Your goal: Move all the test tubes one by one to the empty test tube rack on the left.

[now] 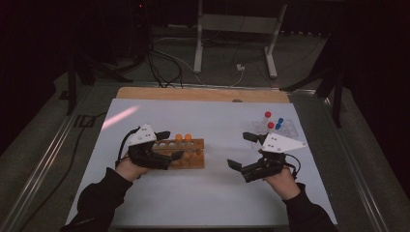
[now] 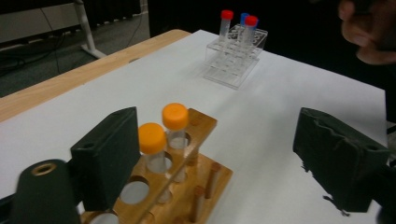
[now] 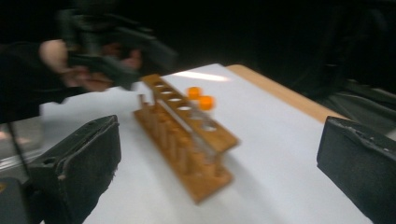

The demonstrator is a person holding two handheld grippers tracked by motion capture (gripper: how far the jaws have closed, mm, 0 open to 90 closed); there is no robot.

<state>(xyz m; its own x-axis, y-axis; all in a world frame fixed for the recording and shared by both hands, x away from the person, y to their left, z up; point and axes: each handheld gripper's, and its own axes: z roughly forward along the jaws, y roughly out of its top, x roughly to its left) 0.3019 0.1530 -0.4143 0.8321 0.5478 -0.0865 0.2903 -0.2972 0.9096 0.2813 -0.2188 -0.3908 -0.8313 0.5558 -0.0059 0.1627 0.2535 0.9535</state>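
A wooden tube rack [image 1: 186,157] [image 2: 196,186] [image 3: 187,140] stands left of centre on the white sheet [image 1: 203,193], with two orange-capped tubes [image 1: 183,137] [image 2: 152,137] [image 3: 201,99] upright in its far end. My left gripper [image 1: 175,144] [image 2: 219,149] hovers over the rack's near-left part, jaws wide open and nothing between them. Farther right, my right gripper [image 1: 238,150] [image 3: 219,158] is open too and holds nothing; it points left toward the rack. A clear plastic rack [image 1: 278,128] [image 2: 233,56] with red- and blue-capped tubes [image 2: 227,21] sits at the back right.
A bare wooden strip [image 1: 203,94] runs along the table's far edge. Behind it on the floor are cables [image 1: 164,67] and a grey desk frame [image 1: 237,29]. Metal rails [image 1: 43,159] flank the table. White sheet lies open in front of both racks.
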